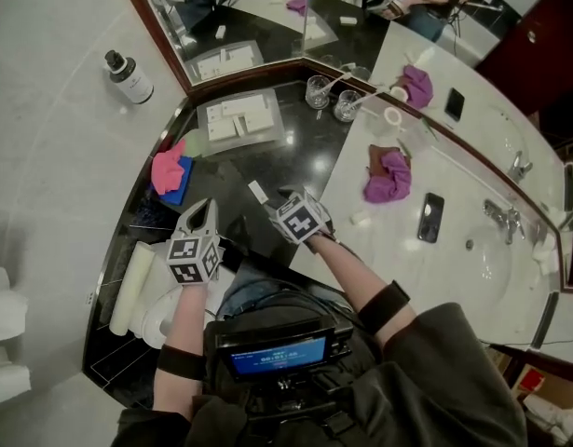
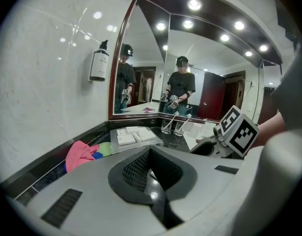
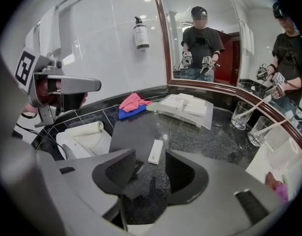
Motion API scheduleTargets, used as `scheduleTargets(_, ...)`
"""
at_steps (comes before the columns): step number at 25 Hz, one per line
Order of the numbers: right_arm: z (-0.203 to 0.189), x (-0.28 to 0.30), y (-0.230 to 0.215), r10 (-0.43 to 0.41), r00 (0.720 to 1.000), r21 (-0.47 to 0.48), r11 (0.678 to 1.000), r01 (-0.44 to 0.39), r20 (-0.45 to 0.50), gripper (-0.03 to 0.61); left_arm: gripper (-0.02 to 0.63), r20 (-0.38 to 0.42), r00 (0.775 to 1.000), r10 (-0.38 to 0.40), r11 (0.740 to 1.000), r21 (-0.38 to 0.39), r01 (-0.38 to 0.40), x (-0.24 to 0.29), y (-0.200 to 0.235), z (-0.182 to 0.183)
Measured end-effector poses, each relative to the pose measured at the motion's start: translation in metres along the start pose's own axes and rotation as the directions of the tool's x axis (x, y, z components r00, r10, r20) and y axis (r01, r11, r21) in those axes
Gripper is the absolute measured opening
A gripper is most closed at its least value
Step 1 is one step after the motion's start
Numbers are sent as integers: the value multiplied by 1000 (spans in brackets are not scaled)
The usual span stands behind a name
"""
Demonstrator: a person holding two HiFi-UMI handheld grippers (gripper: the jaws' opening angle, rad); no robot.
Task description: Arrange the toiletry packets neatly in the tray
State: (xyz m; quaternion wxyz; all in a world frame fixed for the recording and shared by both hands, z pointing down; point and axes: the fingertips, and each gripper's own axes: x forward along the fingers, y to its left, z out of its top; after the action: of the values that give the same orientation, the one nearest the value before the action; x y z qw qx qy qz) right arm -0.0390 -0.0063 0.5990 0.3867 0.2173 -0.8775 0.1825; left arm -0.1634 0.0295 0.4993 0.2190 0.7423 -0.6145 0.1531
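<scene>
A clear tray [image 1: 238, 119] [image 3: 186, 107] [image 2: 136, 134] holding several white toiletry packets stands on the black counter below the mirror. One narrow white packet [image 3: 155, 152] [image 1: 257, 192] lies loose on the counter, nearer to me than the tray. My right gripper [image 3: 150, 166] [image 1: 279, 205] is just behind it, open, with the packet on the stone in front of the gap and neither pad pressing it. My left gripper [image 2: 150, 154] [image 1: 207, 209] hovers to the left, shut with nothing in it.
A pink cloth on a blue one [image 1: 170, 169] [image 3: 132, 103] lies left of the tray. Two glasses [image 1: 331, 97] [image 3: 250, 120] stand to its right. A rolled white towel [image 3: 84, 129] lies at the near left. A purple cloth [image 1: 388, 177], phone [image 1: 430, 217] and sink [image 1: 496, 266] are on the white counter.
</scene>
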Motion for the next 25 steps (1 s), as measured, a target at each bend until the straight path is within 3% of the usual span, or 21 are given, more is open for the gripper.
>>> scheduleTargets(5, -16, 48, 7, -24, 992, -15, 1000, 22, -121, 265, 0, -38, 998, -59, 998, -4, 59, 25, 14, -4)
scheduleTargets(16, -25, 119, -13, -101, 961, 64, 991, 121, -256, 275, 0, -81, 987, -136, 991, -30, 134, 69, 65, -6)
scheduleTargets(17, -29, 123, -12, -95, 958, 72, 990, 119, -270, 271, 0, -84, 987, -139, 990, -33, 136, 71, 68, -7)
scheduleTargets(21, -36, 126, -16, -106, 953, 96, 986, 138, -282, 134, 0, -103, 983, -150, 988, -40, 147, 77, 76, -11)
scheduleTargets(25, -39, 126, -13, -62, 959, 170, 979, 113, -278, 130, 0, -111, 981, -162, 986, -48, 157, 84, 79, -11)
